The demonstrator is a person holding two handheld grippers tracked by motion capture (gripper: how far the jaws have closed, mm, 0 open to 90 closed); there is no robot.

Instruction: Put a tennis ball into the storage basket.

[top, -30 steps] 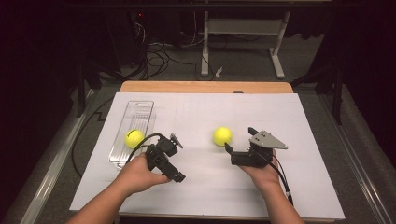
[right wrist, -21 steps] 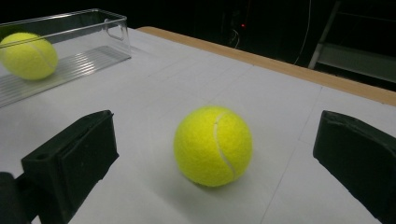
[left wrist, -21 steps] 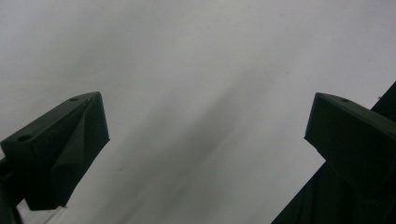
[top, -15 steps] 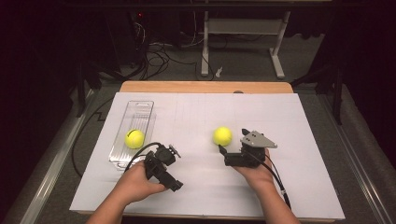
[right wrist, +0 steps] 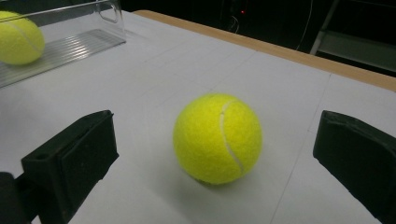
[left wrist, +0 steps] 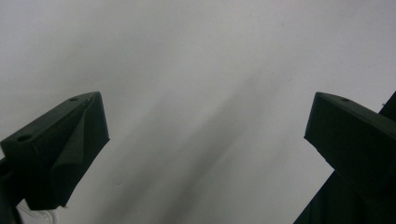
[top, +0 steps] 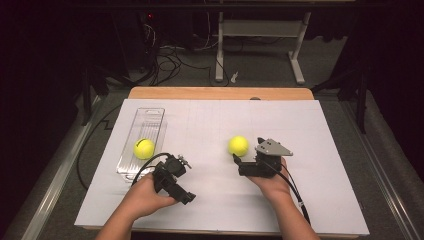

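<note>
You have a bright yellow-green tennis ball [right wrist: 217, 137] with a pale curved seam lying on the white table cover [top: 310, 130], which carries a faint grid of thin lines. A second ball [top: 144, 148] of the same yellow-green sits in the clear, ribbed tray [top: 150, 120]. Both your grippers, left [top: 172, 175] and right [top: 240, 162], are black; the right one carries a grey plate. The table edge [top: 220, 93] is light wood.
</note>
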